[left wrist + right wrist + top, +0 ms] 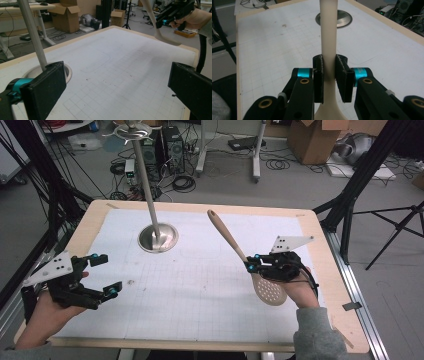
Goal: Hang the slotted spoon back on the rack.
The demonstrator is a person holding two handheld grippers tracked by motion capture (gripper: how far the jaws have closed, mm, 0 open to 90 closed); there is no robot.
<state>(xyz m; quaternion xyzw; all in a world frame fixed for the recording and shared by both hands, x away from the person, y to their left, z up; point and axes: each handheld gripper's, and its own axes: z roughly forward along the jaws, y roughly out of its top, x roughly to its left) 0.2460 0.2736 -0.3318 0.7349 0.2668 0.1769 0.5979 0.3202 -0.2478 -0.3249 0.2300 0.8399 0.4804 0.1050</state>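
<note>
At lower right, a slotted spoon is clamped by the right gripper; at lower left, the left gripper is held wide open, empty.

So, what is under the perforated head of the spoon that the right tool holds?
The slotted spoon is clamped in the right tool above the white gridded mat. Under its head lies bare mat; the patch directly beneath is covered by the head.

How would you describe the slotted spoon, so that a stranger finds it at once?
Look at the white gridded mat on the table, toward its right side. There the right gripper is shut on the slotted spoon, a beige utensil held above the mat. Its round perforated head points toward the person, unlike the metal pole stand.
</note>
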